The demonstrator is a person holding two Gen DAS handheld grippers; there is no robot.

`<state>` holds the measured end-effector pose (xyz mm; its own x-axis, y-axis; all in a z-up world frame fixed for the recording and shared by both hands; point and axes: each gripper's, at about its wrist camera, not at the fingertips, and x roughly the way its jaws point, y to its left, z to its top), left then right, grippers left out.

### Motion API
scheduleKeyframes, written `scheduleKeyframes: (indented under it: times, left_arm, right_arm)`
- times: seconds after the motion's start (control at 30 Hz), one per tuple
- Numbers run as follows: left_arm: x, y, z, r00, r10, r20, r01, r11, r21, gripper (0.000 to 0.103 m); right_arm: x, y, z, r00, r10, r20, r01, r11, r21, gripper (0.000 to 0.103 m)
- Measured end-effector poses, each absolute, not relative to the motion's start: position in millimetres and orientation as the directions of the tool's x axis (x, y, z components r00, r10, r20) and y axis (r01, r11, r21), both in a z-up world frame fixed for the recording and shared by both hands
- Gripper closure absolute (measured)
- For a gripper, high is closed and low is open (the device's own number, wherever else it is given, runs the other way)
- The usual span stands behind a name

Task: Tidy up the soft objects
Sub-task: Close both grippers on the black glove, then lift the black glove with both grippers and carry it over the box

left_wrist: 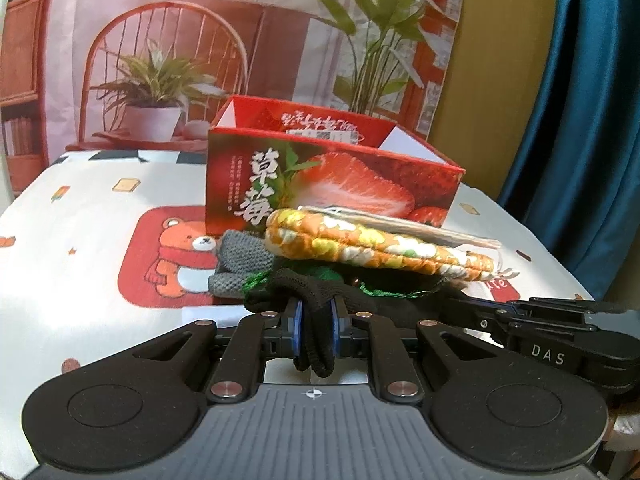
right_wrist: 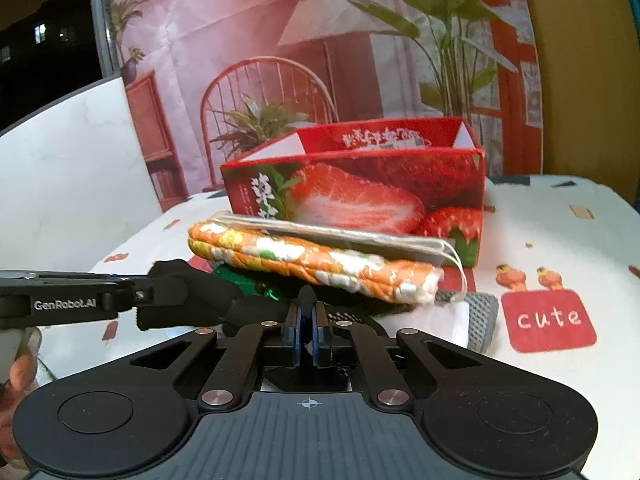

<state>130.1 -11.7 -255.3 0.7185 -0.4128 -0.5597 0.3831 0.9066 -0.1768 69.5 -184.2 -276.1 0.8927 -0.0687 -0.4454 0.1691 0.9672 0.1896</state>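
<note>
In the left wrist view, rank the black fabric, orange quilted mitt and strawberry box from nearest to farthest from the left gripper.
1. black fabric, clamped in the left gripper.
2. orange quilted mitt, atop the pile, just beyond.
3. strawberry box, behind the pile.

A printed backdrop [left_wrist: 248, 40] hangs behind the tabletop [left_wrist: 88, 240], picturing a pink room with a red wooden chair, potted plants and a lamp. The tabletop wears a white cloth with bear cartoons. A teal curtain [left_wrist: 592, 120] hangs to the right; a dark window [right_wrist: 44, 32] shows at far left.
</note>
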Motion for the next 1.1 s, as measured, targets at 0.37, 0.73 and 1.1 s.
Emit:
scheduleKeyframes:
  times: [0.37, 0.73, 1.1]
  left_arm:
    - [132, -8, -261, 0.719, -0.395, -0.571, 0.362, 0.915, -0.178, 0.088]
    - [131, -6, -260, 0.727, -0.395, -0.562, 0.362, 0.915, -0.176, 0.089]
    - [127, -2, -250, 0.741, -0.405, -0.536, 0.369, 0.912, -0.179, 0.089]
  right_arm:
    - [75, -170, -291, 0.865, -0.126, -0.486, 0.178, 0.982, 0.063, 0.046]
    - [91, -165, -310, 0.838, -0.102, -0.536, 0.135, 0.991, 0.021, 0.038]
    - [74, -184, -288, 0.878, -0.069, -0.474, 0.159, 0.975, 0.154, 0.091]
